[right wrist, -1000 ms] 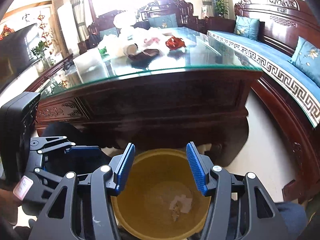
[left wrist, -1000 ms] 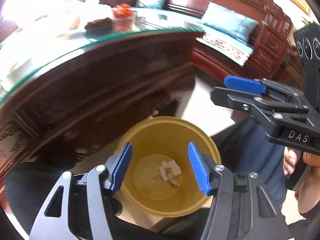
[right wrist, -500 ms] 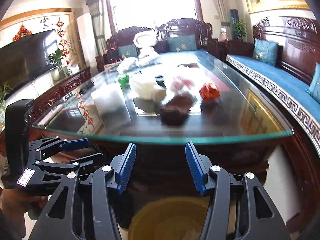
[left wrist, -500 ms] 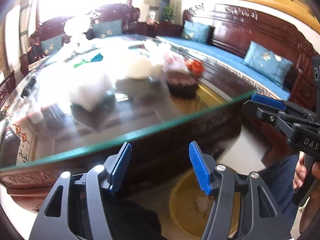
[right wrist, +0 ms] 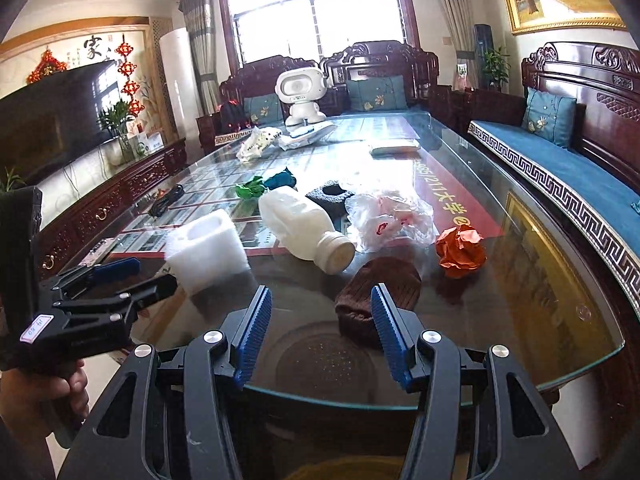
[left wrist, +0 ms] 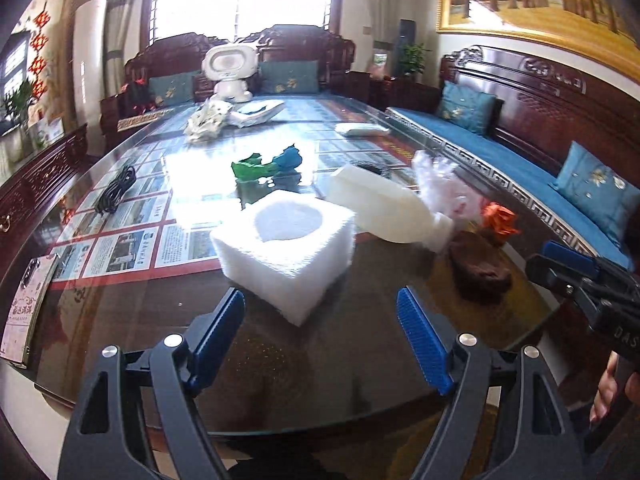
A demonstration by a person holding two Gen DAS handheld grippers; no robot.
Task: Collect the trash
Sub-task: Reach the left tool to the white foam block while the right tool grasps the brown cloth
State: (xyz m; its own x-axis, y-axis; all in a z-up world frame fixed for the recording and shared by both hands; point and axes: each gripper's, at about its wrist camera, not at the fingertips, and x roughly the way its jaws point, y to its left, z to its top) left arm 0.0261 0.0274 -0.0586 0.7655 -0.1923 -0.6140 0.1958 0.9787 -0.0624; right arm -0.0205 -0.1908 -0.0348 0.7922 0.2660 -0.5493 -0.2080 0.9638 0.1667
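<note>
Both tools hung empty above the near edge of the glass-topped dark wooden tabletop (right wrist: 560, 280), so the step in hand looked like the reach for the next piece of trash. The left tool (left wrist: 320, 340) had just been opening and stood wide, nothing between its blue pads, aimed at the white foam block with a round hollow (left wrist: 286, 240). The right tool (right wrist: 320, 328) stood about half open, also empty, with the brown knitted bundle (right wrist: 380, 292) just beyond its tips.

The next move probably called for lowering each tool over its target and closing; the foam block seemed wide, so the left jaws would need their full spread.

Further trash lay close behind: a white plastic bottle on its side (right wrist: 304, 228), a crumpled clear plastic bag (right wrist: 392, 216), an orange paper wad (right wrist: 460, 248), and green and blue crumpled scraps (left wrist: 264, 164). A yellow bin rim (right wrist: 348, 468) showed at the bottom edge of the right view, below the tabletop. Carved wooden sofas with blue cushions (right wrist: 560, 160) ringed the room, with a bright window (right wrist: 312, 8) behind.
</note>
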